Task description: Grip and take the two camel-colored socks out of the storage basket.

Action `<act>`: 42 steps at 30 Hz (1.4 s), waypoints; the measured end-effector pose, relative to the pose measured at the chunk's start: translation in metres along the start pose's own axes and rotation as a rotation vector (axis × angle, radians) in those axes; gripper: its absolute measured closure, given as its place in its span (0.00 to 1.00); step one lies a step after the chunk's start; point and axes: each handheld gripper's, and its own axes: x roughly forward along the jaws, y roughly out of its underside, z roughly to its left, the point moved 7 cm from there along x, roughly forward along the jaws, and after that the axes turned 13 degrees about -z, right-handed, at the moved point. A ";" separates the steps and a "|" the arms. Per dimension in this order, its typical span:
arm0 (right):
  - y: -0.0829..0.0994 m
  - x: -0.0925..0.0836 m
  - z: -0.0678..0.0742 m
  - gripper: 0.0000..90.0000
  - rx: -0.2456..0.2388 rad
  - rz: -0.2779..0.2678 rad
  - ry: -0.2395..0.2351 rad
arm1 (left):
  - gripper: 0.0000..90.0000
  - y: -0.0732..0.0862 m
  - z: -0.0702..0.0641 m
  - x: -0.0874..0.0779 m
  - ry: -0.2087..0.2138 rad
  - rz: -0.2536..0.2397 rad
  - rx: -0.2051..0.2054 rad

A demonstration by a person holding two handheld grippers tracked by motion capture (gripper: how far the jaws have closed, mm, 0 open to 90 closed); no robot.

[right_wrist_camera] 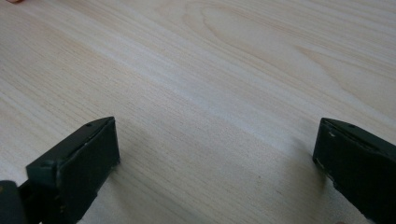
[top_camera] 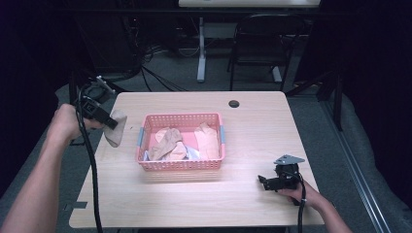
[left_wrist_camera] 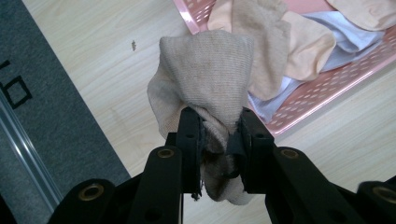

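The left claw [left_wrist_camera: 215, 128] is pinching a tan sock [left_wrist_camera: 205, 84] beside the pink basket [top_camera: 180, 165]; the right claw [right_wrist_camera: 215, 172] is resting wide open, empty, on the table [top_camera: 194, 194].

Table [top_camera: 194, 194] lit from above, dark surroundings; high view soft, slightly grainy.

The desk [top_camera: 194, 199] is made of light wood with rounded corners. It has a small dark round hole [top_camera: 234, 103] near its far edge. A pink basket [top_camera: 180, 165] with little holes in its sides sits on the desk, close to the middle. Soft tan and white cloths [top_camera: 170, 143] lie inside it. The right gripper [top_camera: 263, 181] rests low on the desk near the front right corner.
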 end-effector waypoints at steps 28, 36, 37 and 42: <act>0.000 0.000 0.000 0.00 0.005 -0.003 0.003 | 0.82 0.033 0.012 0.023 0.036 0.027 -0.056; 0.000 0.000 0.000 0.00 0.004 -0.001 0.000 | 0.82 0.048 0.018 0.040 0.047 0.054 -0.083; 0.000 0.000 0.000 0.00 0.005 -0.001 0.000 | 0.82 0.049 0.019 0.041 0.047 0.056 -0.087; 0.000 0.000 0.000 0.00 0.005 -0.002 0.000 | 0.82 0.059 0.022 0.052 0.051 0.066 -0.108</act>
